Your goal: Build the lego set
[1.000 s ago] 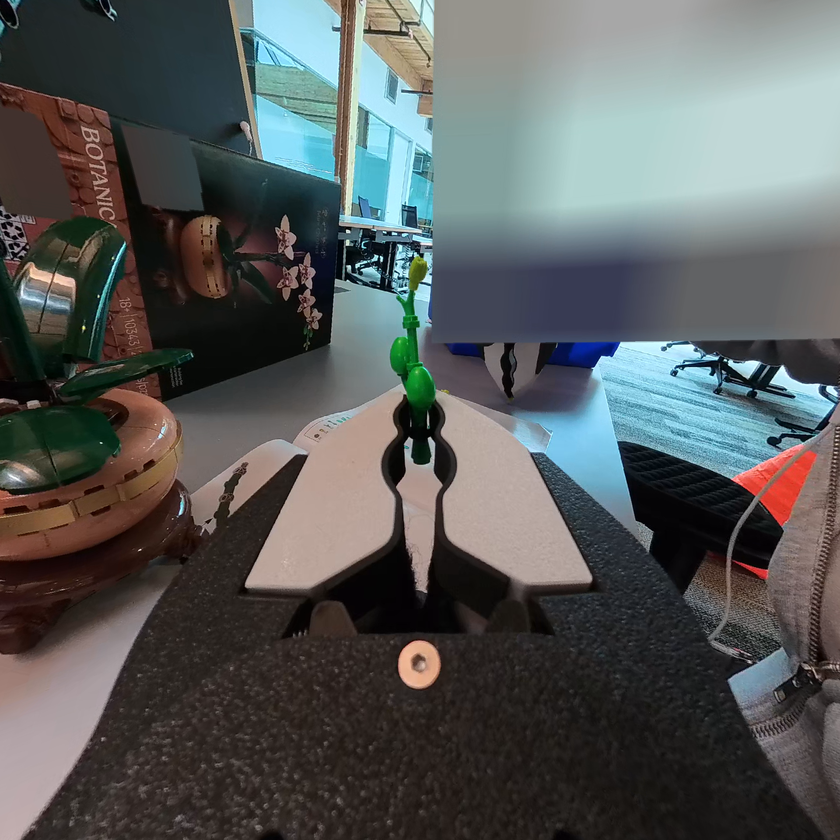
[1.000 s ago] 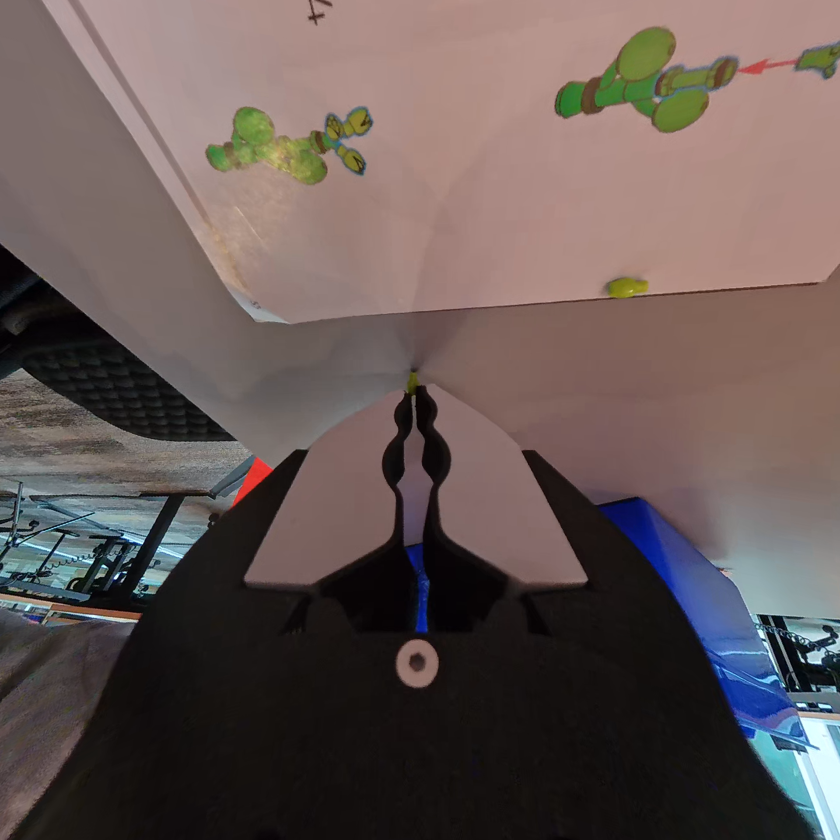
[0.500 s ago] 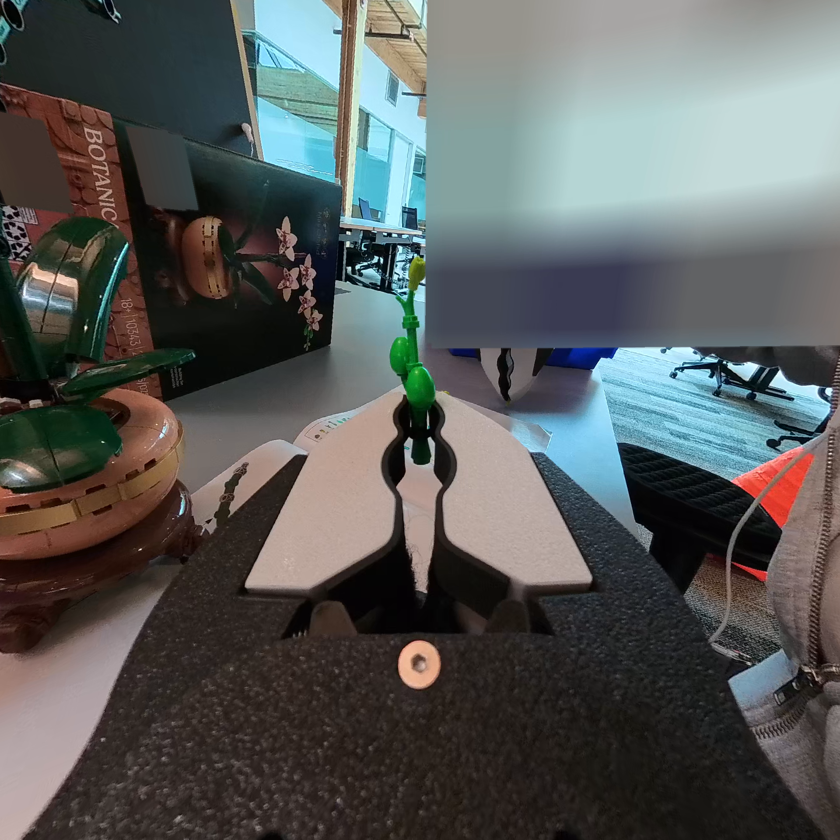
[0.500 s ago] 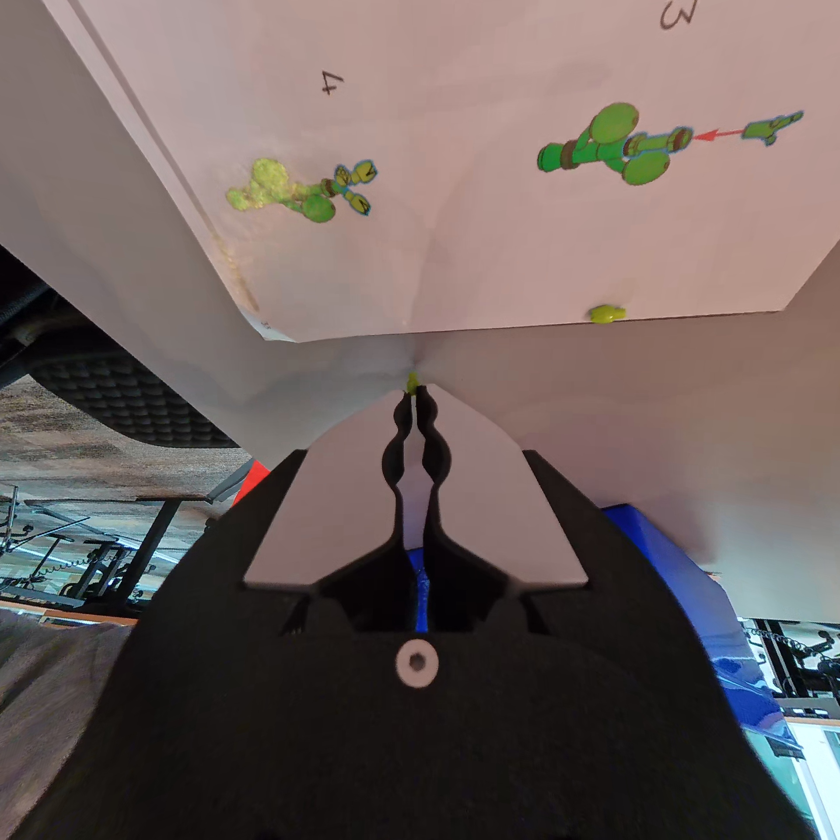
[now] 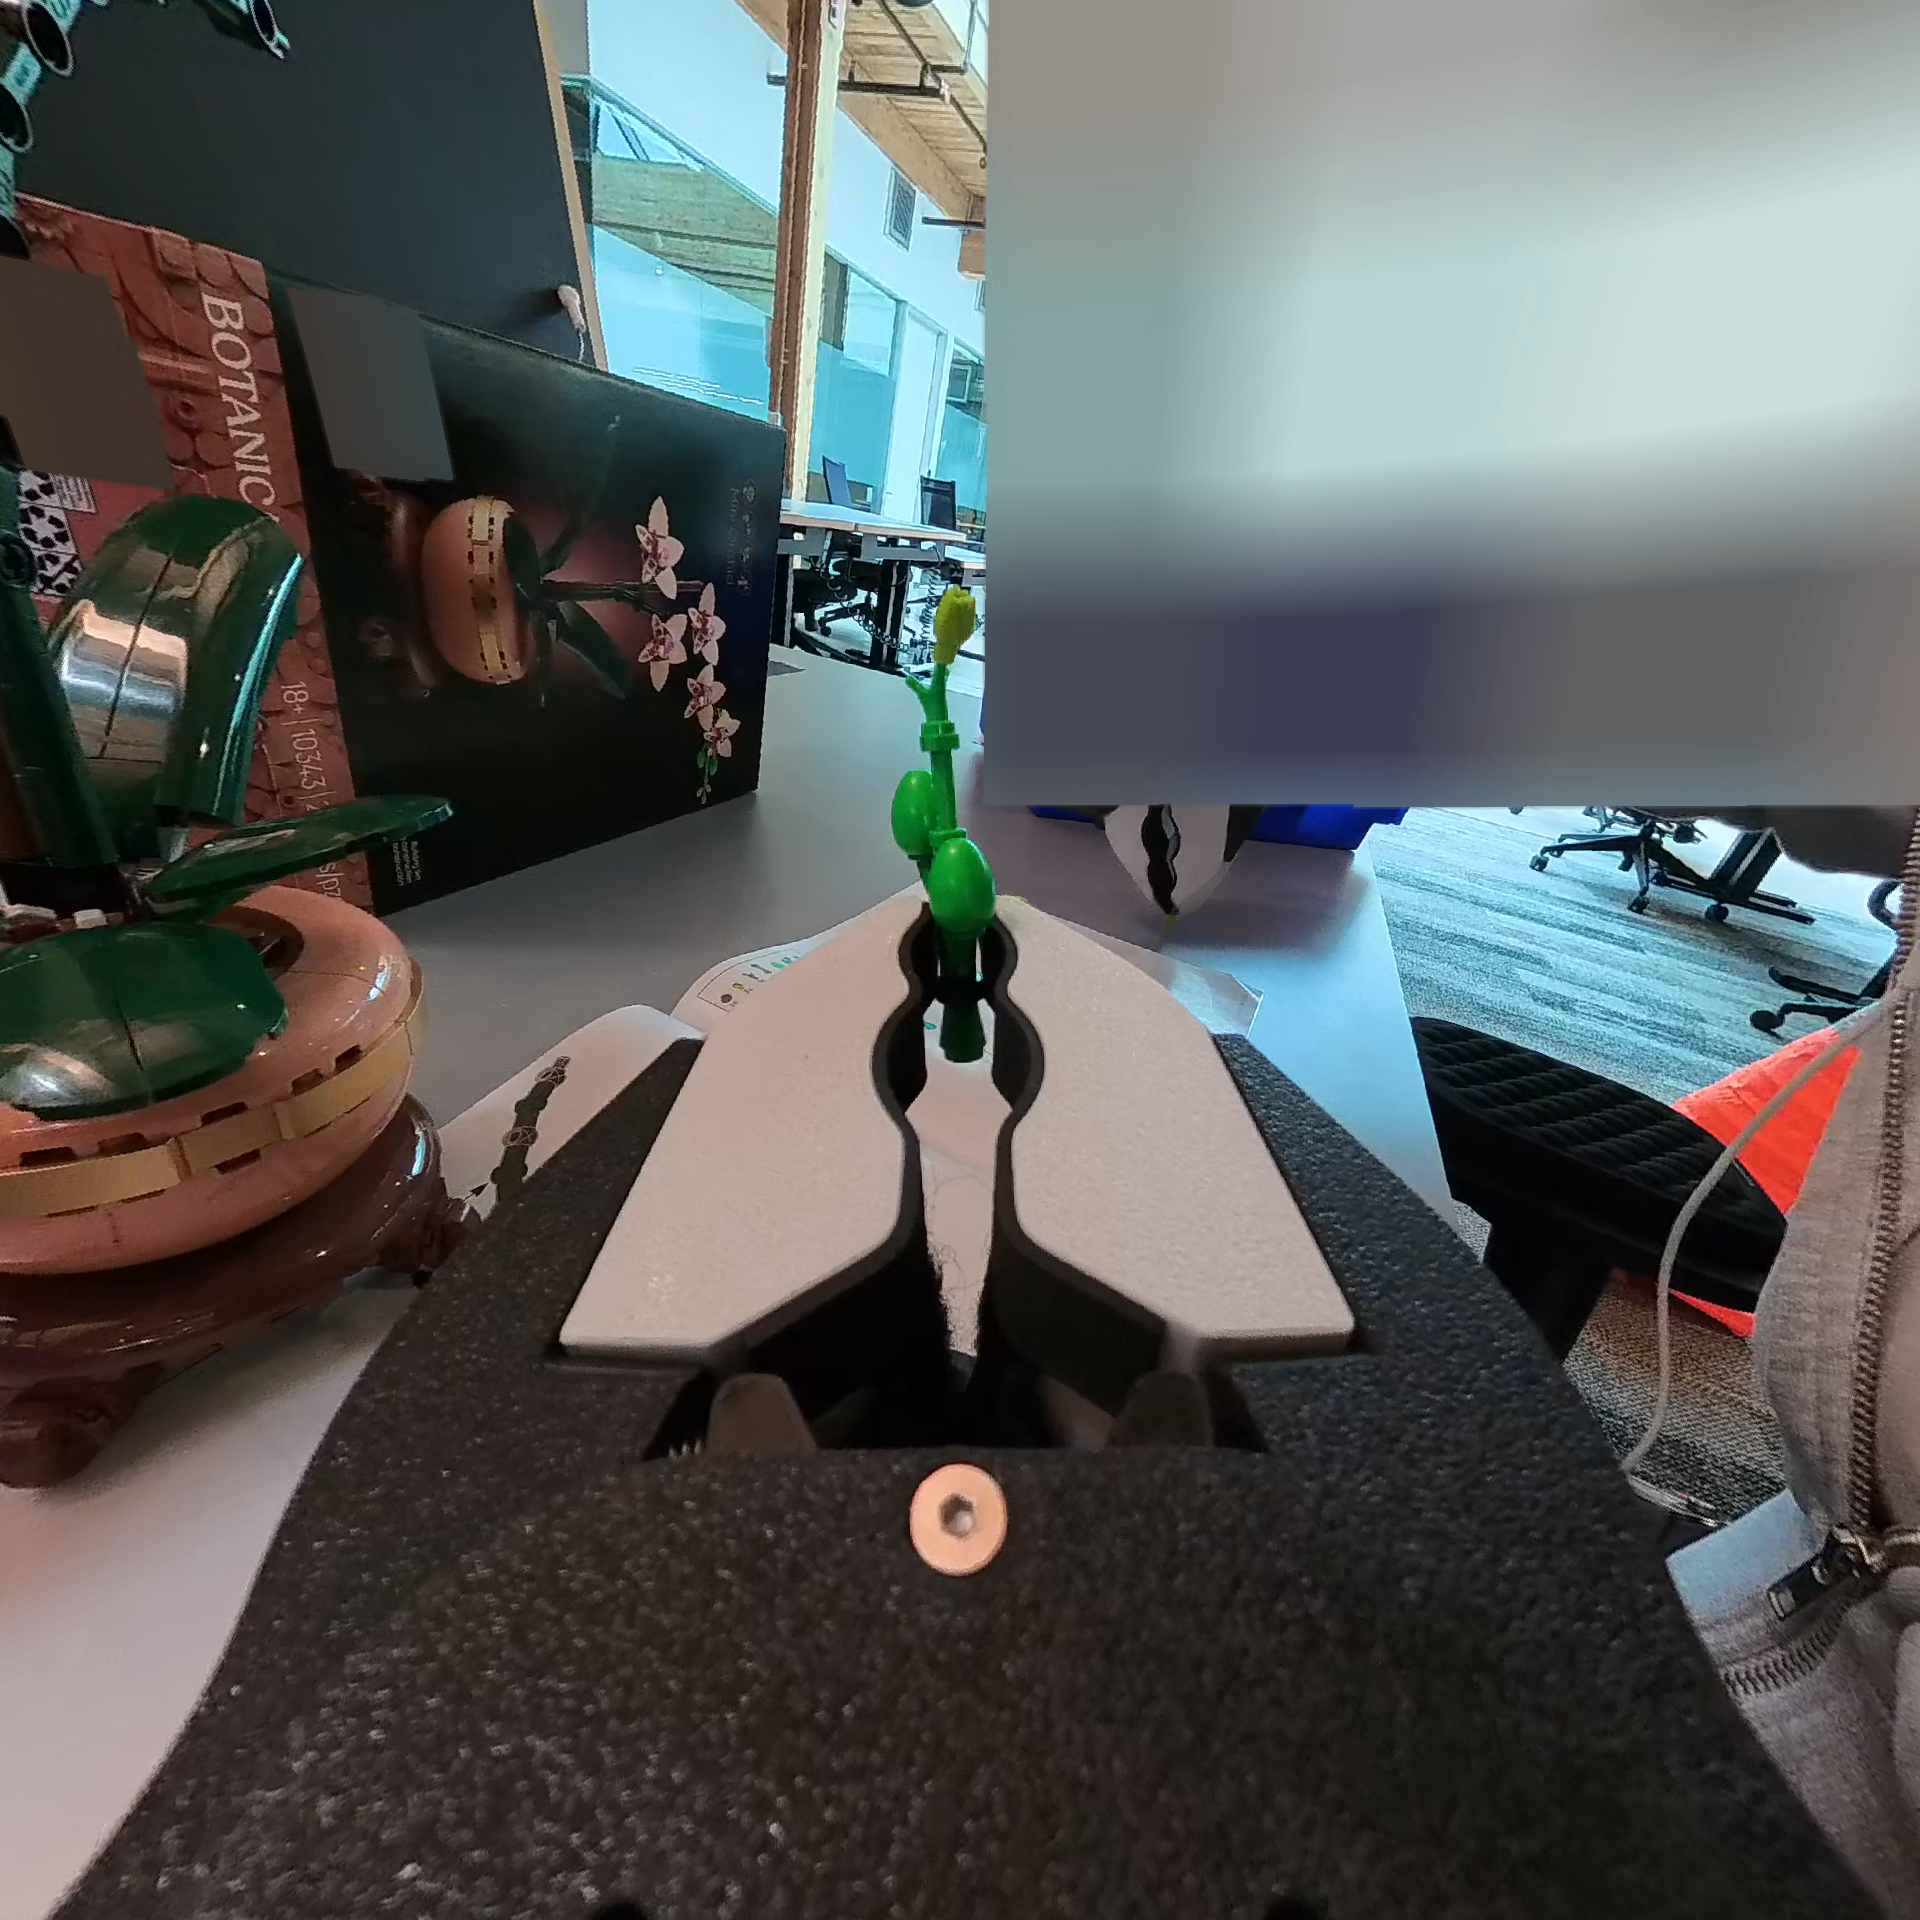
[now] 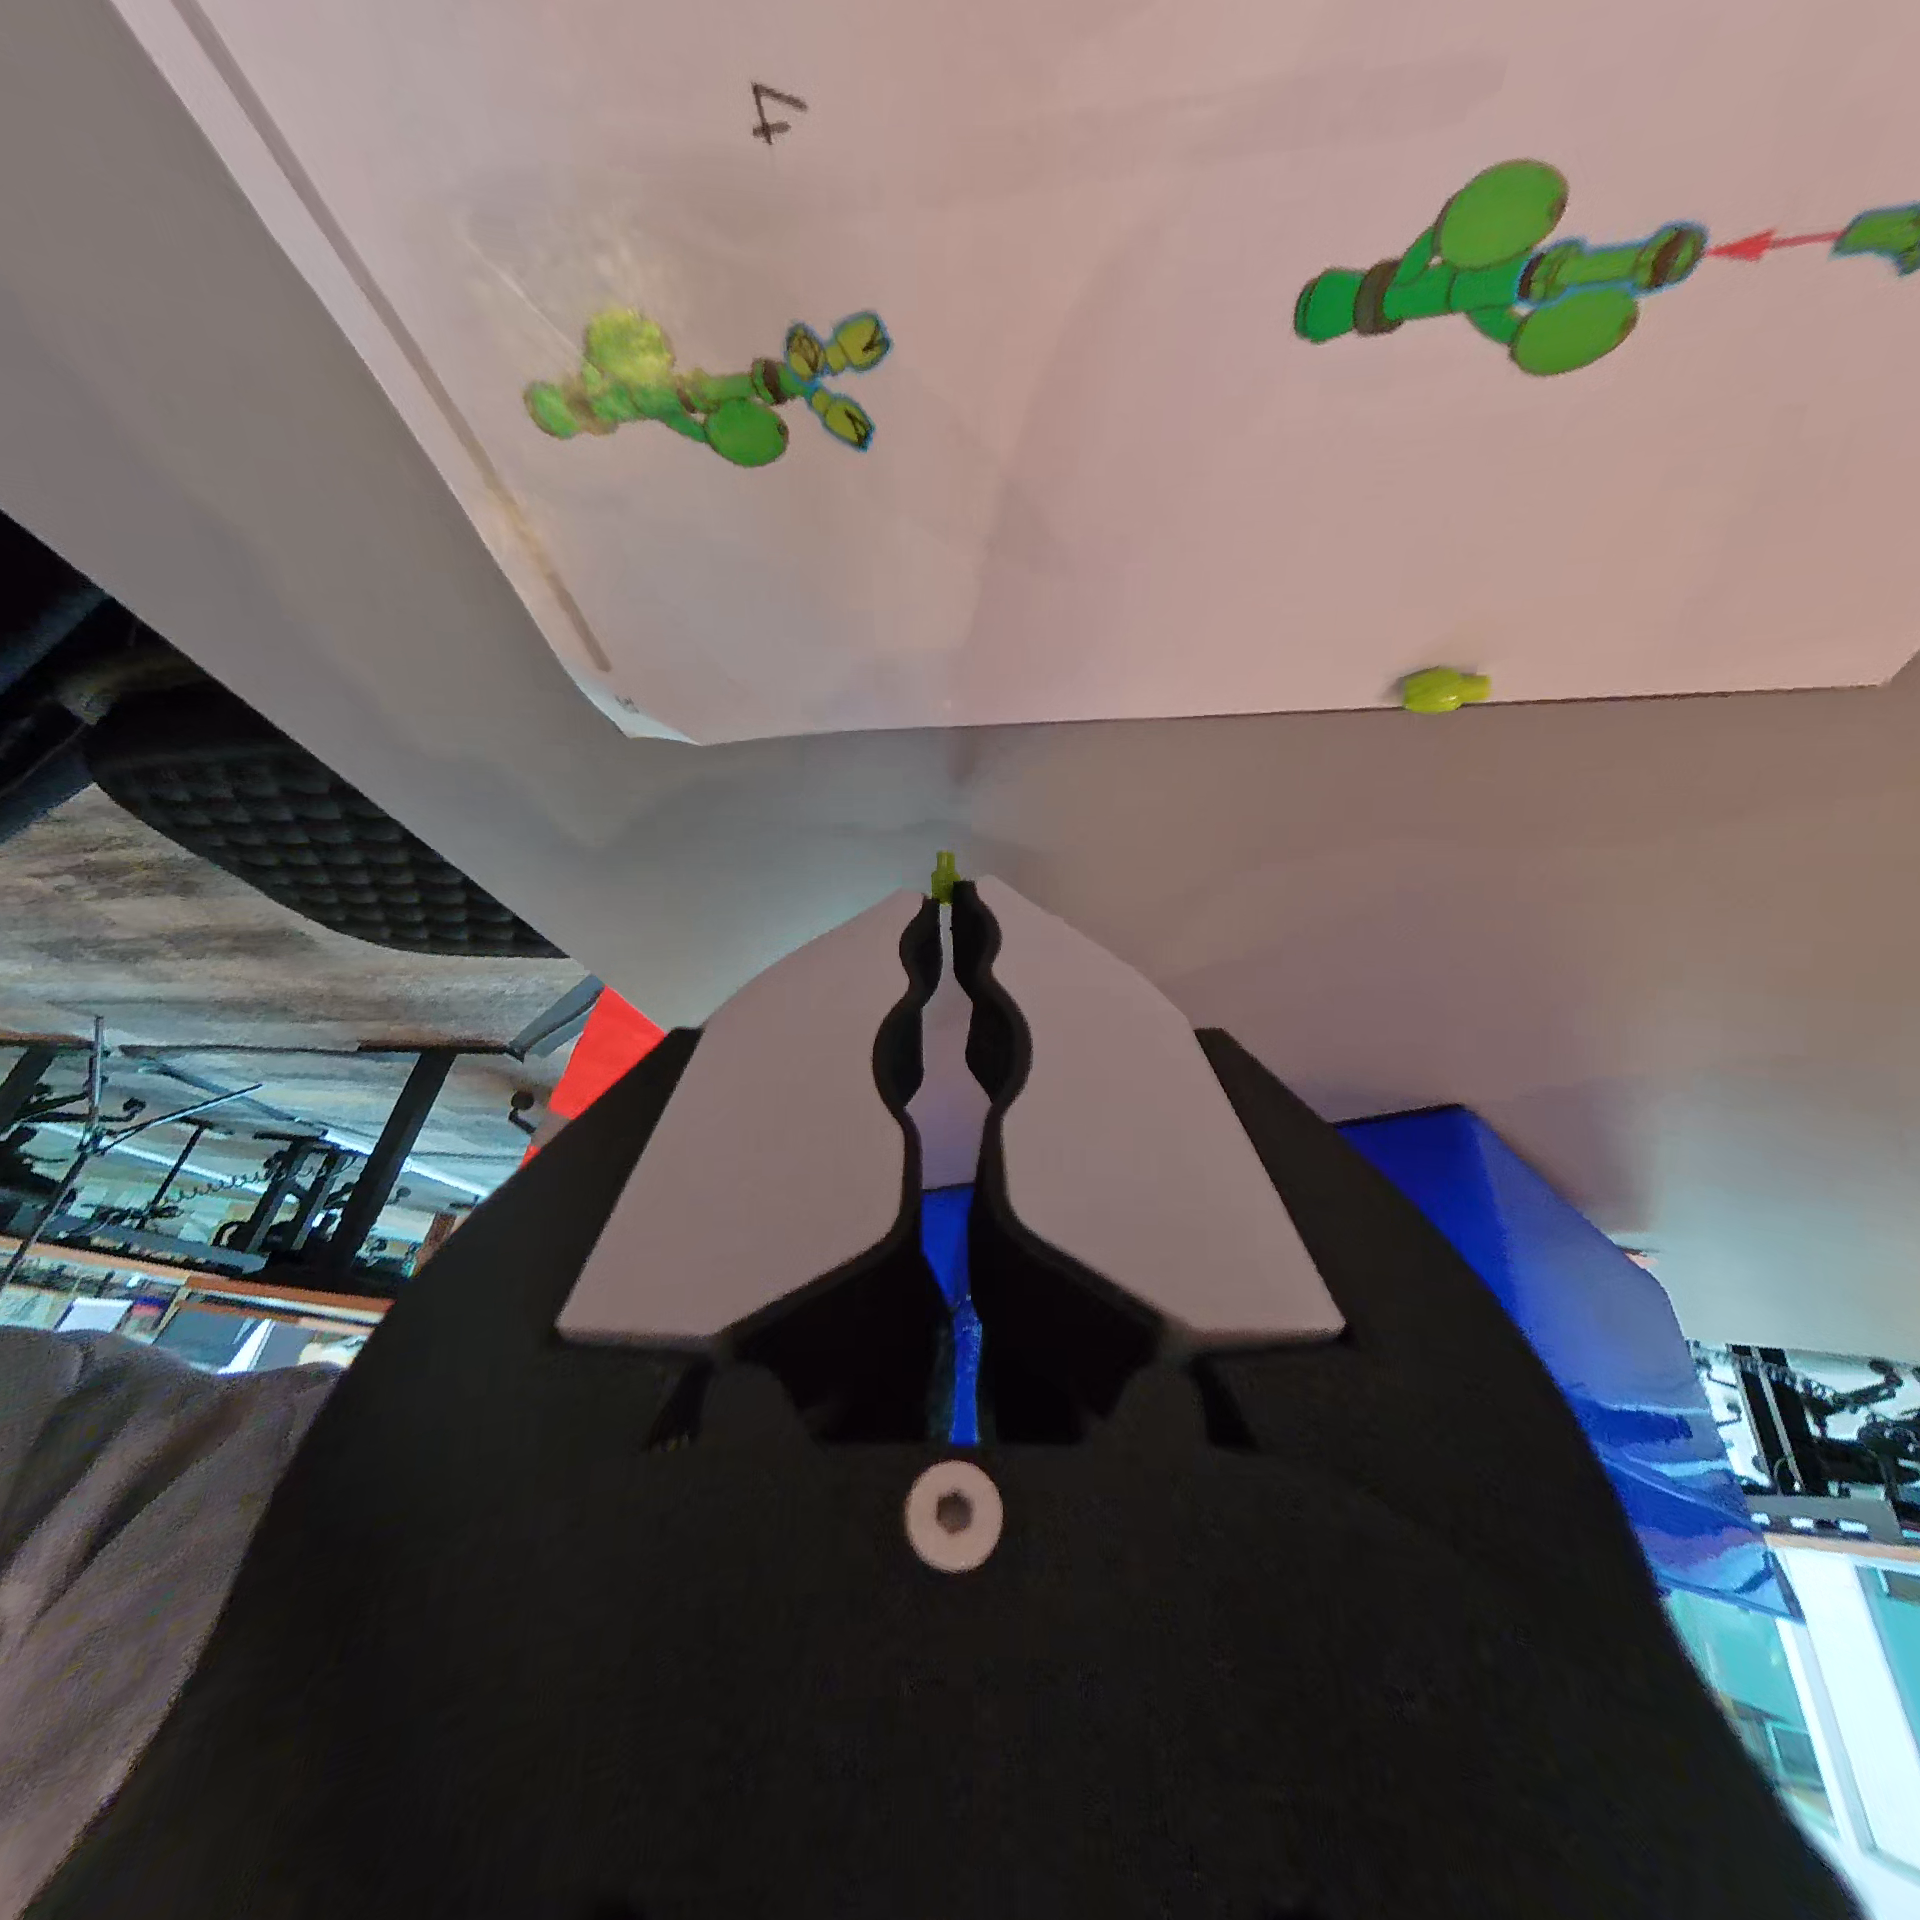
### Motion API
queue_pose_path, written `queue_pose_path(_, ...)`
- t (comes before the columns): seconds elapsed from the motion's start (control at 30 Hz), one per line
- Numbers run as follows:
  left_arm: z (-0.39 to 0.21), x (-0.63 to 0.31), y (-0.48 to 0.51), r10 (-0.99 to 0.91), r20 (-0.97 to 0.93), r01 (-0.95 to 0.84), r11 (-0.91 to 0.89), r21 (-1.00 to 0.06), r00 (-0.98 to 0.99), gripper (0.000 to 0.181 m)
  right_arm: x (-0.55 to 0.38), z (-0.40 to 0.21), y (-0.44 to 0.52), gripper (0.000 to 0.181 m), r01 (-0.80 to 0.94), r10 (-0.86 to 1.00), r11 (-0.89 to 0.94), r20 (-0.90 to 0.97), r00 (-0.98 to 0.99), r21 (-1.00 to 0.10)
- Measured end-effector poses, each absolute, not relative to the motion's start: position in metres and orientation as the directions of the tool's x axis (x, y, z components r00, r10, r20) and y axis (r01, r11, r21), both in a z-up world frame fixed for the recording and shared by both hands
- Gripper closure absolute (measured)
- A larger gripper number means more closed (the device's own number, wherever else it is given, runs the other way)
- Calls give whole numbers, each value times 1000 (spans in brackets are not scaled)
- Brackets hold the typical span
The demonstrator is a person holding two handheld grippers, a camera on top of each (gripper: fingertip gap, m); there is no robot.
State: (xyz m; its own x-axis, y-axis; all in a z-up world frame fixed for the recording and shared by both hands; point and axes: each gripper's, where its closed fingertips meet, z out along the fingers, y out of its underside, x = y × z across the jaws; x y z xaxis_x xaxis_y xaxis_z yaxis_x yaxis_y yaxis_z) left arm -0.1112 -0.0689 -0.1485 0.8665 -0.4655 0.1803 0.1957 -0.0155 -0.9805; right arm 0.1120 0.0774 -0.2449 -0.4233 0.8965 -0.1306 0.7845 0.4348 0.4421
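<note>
**Bud piece pinched, stem waiting upright**

So, starting at the right gripper (image 6: pixel 944 902): its jaws are pressed together on a tiny lime-green bud piece (image 6: pixel 943 875), which only just pokes out past the tips. Right beyond those tips is the grey table (image 6: pixel 1455 883), and a bit further out the open instruction booklet (image 6: pixel 1143 468) with a second loose lime bud (image 6: pixel 1442 690) sitting at its edge (looks like a spare for the next step, but that's my guess).

Over on the other side, the left gripper (image 5: pixel 958 940) is clamped on the lower end of the green stem (image 5: pixel 940 821), holding it roughly upright, long axis pointing up and slightly away, with a yellowish bud already on top. In that view the right gripper's tips show just beyond and to the right of the stem, low near the table.

Off to the left stands the built flower pot (image 5: pixel 197 1101) with dark leaves, and the set box (image 5: pixel 540 582) behind it.

What matters for the next move, I reckon: the pinched bud sits lower than the stem's tip and to its right, so the right gripper is the one that has to travel up and in.
</note>
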Motion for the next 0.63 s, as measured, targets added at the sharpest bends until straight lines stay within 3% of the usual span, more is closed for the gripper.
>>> queue_pose_path(0.3,-148,-112,-69,-463,184,200,-16,-980,867,175,121,-243,83,179,750,920,375,-118,-374,545)
queue_pose_path(0.63,-147,-113,-71,-462,181,201,-7,-980,868,175,123,-244,84,179,736,932,342,-112,-344,584)
